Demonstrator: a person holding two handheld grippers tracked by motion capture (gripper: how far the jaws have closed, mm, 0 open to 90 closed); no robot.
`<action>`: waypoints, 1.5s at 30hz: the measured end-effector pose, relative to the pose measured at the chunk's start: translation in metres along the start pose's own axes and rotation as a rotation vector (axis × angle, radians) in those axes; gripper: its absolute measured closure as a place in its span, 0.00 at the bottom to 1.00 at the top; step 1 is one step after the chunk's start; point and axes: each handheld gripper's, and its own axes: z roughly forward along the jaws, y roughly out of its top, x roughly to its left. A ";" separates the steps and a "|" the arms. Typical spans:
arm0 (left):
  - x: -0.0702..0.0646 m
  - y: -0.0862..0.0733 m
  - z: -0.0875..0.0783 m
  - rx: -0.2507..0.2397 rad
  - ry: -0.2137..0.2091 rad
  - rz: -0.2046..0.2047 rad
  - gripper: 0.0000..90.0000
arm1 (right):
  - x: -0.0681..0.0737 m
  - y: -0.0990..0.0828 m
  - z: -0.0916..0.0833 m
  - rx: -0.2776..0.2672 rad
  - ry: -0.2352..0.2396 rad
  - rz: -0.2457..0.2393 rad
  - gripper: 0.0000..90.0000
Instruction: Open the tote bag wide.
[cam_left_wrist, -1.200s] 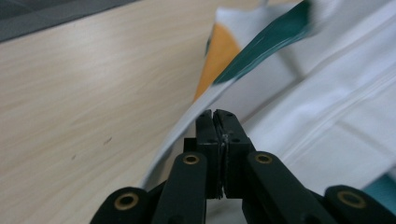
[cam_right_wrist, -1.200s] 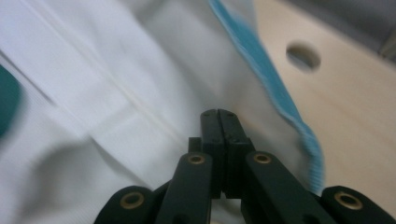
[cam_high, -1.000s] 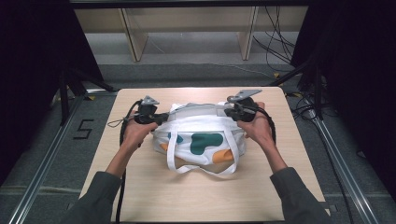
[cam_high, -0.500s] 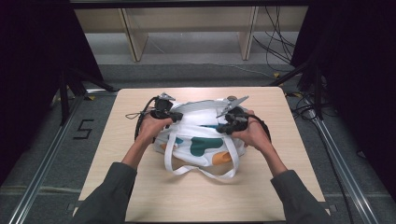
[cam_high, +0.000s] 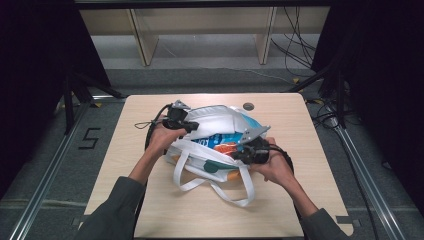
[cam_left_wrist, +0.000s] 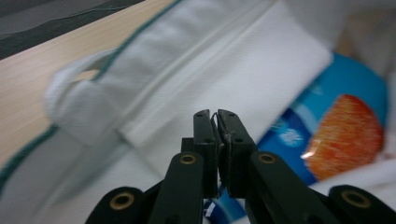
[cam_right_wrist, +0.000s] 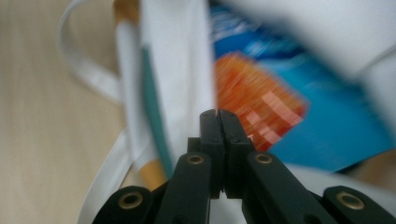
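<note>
The white tote bag (cam_high: 210, 145) lies on its side near the middle of the wooden bench (cam_high: 125, 165), its mouth pulled apart so that a blue packet (cam_high: 225, 140) with an orange picture shows inside. At the left, the left claw (cam_high: 192, 126) sits at the far upper rim of the bag, held by the person's left hand (cam_high: 161, 140); in the left gripper view its jaws stand pressed together with a thin edge of white fabric pinched between the tips, so the left claw (cam_left_wrist: 215, 114) is clamped on the bag's rim, with the broad white band and teal piping of the bag (cam_left_wrist: 196, 60) spreading beyond it and the blue packet (cam_left_wrist: 336, 116) to its right. Moving across, the bag's two white handles (cam_high: 220, 187) trail loose over the bench toward the person. At the right, the right claw (cam_high: 239, 152) grips the near rim of the bag, held by the right hand (cam_high: 272, 167); in the right gripper view its jaws are shut tight on a sliver of white cloth at the tips, so the right claw (cam_right_wrist: 218, 113) also holds the bag (cam_right_wrist: 173, 70), with the packet (cam_right_wrist: 299, 107) blurred behind it and a handle (cam_right_wrist: 88, 70) curving over the pale bench (cam_right_wrist: 37, 140) at the left.
</note>
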 end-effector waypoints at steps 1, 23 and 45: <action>-0.005 0.000 0.001 0.013 -0.015 0.017 0.96 | -0.006 0.006 -0.003 -0.027 -0.027 0.006 1.00; -0.036 -0.078 0.001 0.216 -0.065 0.198 0.99 | -0.092 0.049 0.112 0.239 -0.252 0.087 1.00; 0.040 -0.032 0.003 0.162 0.143 -0.001 0.96 | -0.050 -0.005 0.009 0.334 -0.014 0.001 1.00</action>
